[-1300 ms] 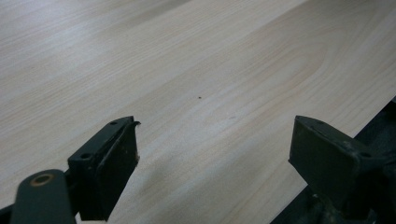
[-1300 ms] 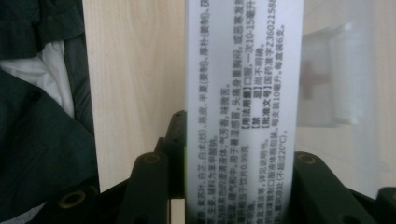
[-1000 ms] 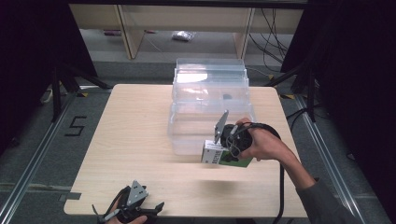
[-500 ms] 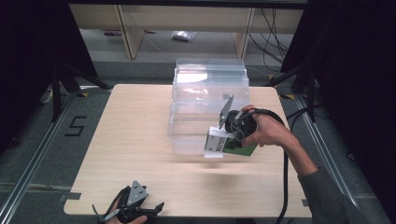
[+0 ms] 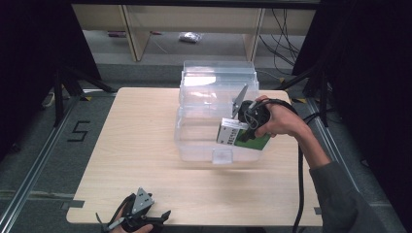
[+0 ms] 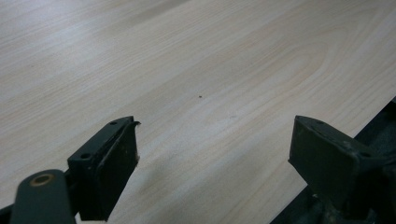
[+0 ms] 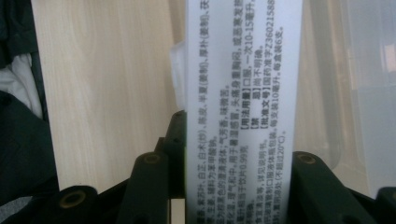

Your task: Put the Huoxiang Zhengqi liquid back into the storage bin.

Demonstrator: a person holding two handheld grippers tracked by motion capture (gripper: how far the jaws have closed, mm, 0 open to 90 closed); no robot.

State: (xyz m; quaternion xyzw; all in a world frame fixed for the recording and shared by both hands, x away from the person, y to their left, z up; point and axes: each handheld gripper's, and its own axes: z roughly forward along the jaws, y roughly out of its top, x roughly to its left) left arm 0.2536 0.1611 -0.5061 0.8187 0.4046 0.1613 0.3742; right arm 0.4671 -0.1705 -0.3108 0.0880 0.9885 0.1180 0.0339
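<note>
- Right gripper (image 5: 243,132), in the person's right hand (image 5: 278,121), clamped on a green-and-white medicine box (image 5: 241,136); seen in the right gripper view (image 7: 233,177) with both black jaws pressed against the box's (image 7: 240,93) white printed face.
- Box held tilted in the air, over the near right part of a clear plastic storage bin (image 5: 204,131), its white end toward the bin's middle and its green side toward the hand.
- Bin standing on the light wooden table (image 5: 136,141), toward its far right half, with a clear lid or second tub (image 5: 218,80) just behind.
- Left gripper (image 5: 138,216) resting at the table's near edge, well apart from the bin; jaws spread wide in the left gripper view (image 6: 215,154), only bare tabletop (image 6: 196,70) between them.
</note>
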